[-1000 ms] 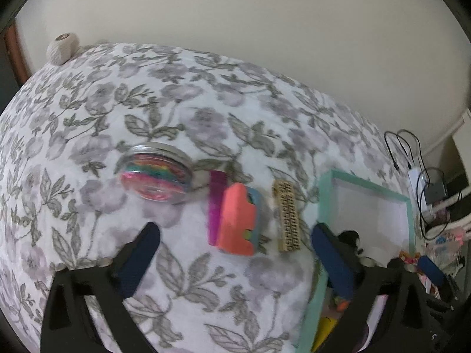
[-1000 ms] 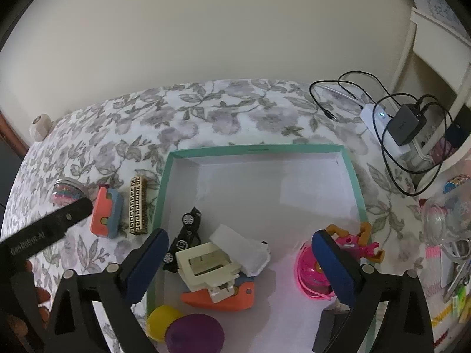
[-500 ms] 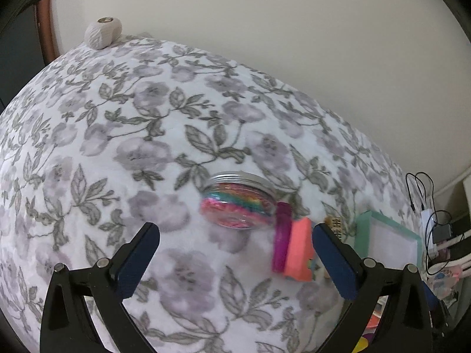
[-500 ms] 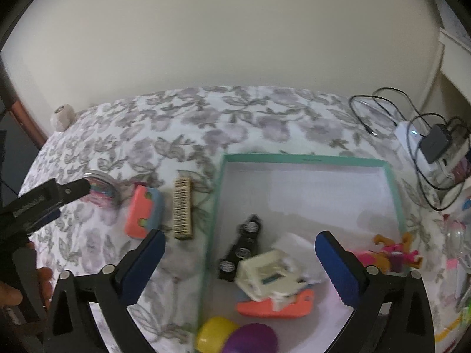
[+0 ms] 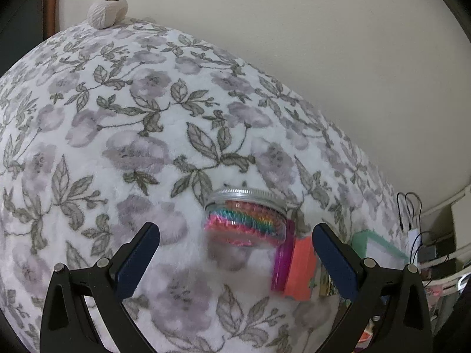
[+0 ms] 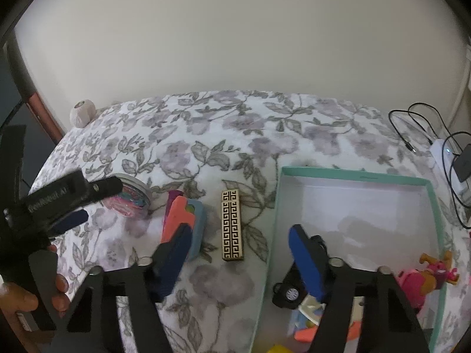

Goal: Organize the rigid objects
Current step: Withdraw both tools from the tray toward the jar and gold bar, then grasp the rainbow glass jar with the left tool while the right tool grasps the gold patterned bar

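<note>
left gripper (image 5: 235,260): tilted down over the floral blanket (image 5: 123,135), jaws wide apart, jar (image 5: 245,217) framed between them, untouched
right gripper (image 6: 238,253): angled down, jaws closing on nothing, patterned block (image 6: 232,225) seen in the gap
box (image 6: 353,173): right of block, toys inside

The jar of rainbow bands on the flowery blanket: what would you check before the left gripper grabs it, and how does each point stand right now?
1. Left gripper open wide enough: ok, nothing between its jaws.
2. Jar of rainbow bands centred between them: not ok, it sits ahead and off to one side.
3. Jar lid on: ok.
4. Space beside the jar: not ok, the pink and orange toy block is close against it.
5. Teal box has free floor: ok.
6. Right gripper out of the way: ok, its jaws are closing on nothing, over by the Greek-key patterned bar.
</note>
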A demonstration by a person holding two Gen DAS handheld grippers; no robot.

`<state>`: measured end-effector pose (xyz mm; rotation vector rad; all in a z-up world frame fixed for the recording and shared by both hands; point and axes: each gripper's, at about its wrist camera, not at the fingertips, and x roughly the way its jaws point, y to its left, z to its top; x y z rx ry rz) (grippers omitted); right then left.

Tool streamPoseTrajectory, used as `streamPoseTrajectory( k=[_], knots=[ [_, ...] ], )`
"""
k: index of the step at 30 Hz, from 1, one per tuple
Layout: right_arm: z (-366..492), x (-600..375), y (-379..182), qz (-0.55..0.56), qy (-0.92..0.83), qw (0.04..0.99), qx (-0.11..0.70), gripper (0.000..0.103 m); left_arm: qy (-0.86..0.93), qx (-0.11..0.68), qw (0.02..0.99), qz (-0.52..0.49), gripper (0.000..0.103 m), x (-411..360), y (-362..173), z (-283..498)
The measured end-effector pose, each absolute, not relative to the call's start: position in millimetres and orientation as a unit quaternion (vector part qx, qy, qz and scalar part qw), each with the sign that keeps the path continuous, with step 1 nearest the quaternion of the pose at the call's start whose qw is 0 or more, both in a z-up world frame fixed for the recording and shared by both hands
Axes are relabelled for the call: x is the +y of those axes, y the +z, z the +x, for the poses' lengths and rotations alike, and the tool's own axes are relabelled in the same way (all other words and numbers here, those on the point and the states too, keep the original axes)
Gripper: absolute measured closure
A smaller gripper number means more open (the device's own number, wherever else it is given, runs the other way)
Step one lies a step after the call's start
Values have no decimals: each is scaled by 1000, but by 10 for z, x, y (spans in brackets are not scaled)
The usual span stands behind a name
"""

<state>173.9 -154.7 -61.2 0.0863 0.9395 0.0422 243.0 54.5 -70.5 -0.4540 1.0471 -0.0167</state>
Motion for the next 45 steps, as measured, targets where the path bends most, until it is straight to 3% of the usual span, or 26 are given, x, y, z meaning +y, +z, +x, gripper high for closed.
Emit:
streamPoseTrajectory(
  k=[7, 14, 15, 17, 23, 25, 27, 28, 45],
  knots=[
    [1867, -1453, -782, 42, 25, 884, 464, 63, -16, 486, 844, -225, 0, 578, -751, 2506],
    [1995, -1472, -968, 53, 18, 875, 481, 63, -24, 486, 847, -214, 1, 528, -816, 2577],
    [2001, -1471, -982, 53, 18, 874, 482, 69, -25, 487, 846, -215, 1, 522, -828, 2586],
    [2023, -1469, -1029, 51, 12, 872, 487, 70, -26, 487, 846, -215, 2, 510, -849, 2601],
    [2049, -1401, -1119, 37, 10, 868, 496, 80, -24, 492, 844, -212, 15, 476, -909, 2630],
    [2042, -1367, -1135, 26, 7, 869, 494, 80, -27, 491, 844, -215, 16, 479, -919, 2629],
    [2039, -1333, -1156, 14, 4, 868, 496, 81, -30, 492, 843, -216, 29, 477, -927, 2629],
    [2034, -1318, -1161, 7, 2, 869, 495, 81, -35, 490, 843, -220, 30, 478, -929, 2629],
    [1997, -1332, -1158, 22, 21, 865, 500, 82, -43, 490, 843, -218, 30, 500, -869, 2570]
  ],
)
